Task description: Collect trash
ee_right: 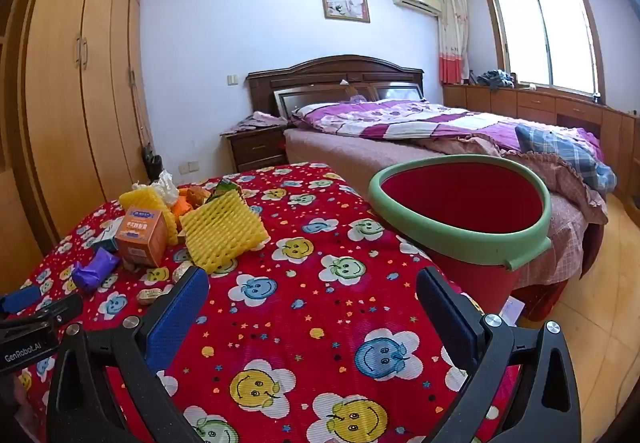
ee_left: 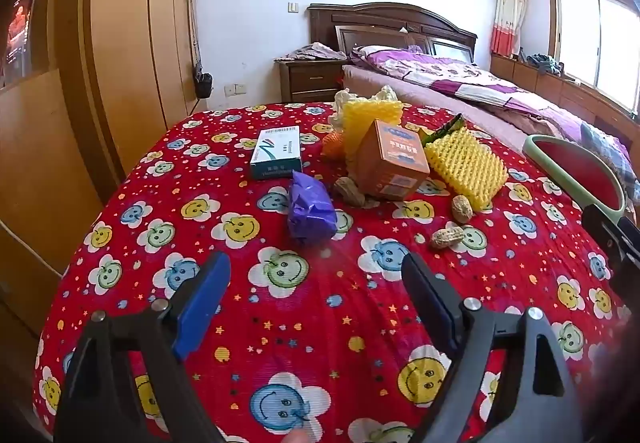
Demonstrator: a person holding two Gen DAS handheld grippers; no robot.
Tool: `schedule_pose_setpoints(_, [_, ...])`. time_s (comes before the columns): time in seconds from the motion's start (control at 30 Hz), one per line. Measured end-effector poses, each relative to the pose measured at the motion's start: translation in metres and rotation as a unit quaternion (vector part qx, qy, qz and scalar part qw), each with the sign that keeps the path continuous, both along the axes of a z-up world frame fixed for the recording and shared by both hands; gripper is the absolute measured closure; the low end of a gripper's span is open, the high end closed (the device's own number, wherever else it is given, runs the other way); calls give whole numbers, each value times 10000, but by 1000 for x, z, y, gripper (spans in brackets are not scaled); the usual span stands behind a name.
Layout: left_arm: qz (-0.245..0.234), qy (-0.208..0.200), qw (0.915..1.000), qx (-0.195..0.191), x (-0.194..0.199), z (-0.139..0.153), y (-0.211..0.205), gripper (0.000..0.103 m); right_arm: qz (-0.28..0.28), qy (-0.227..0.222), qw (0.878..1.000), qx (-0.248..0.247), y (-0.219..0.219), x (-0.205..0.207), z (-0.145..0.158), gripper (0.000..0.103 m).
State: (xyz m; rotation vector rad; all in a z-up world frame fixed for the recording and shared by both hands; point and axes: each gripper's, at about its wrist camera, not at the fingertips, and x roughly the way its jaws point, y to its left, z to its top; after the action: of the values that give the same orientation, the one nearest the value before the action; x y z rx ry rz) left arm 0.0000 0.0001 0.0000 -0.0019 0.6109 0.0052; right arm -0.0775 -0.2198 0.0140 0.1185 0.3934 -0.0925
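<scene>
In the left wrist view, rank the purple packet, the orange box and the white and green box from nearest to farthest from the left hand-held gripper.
From the left hand-held gripper:
1. Purple packet, just ahead, centre of the cloth.
2. Orange box, farther back, to the right.
3. White and green box, back left; close to the orange box in depth, so this order is loose.

1. You have bright daylight in both views, coming from the wood-framed glass window [ee_right: 544, 39] on the right; its panes are blown out to white.
2. Colours on the red smiley-print cloth over the tabletop [ee_right: 304, 255] read vivid, with only soft, faint shadows under the things on it.
3. Fisheye bending curves the tall light-wood wardrobe [ee_left: 132, 43] and darkens your frame corners.
4. The nearest edges look slightly soft, and the left wrist view is a little hazy.
</scene>
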Motion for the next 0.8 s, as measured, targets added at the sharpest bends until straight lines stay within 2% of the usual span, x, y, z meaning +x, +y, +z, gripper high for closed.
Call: schedule_pose_setpoints(0.8, [-5,43,10000,-22,-1,-2,-6,15,-1,9,10000,1,0,0,0,0])
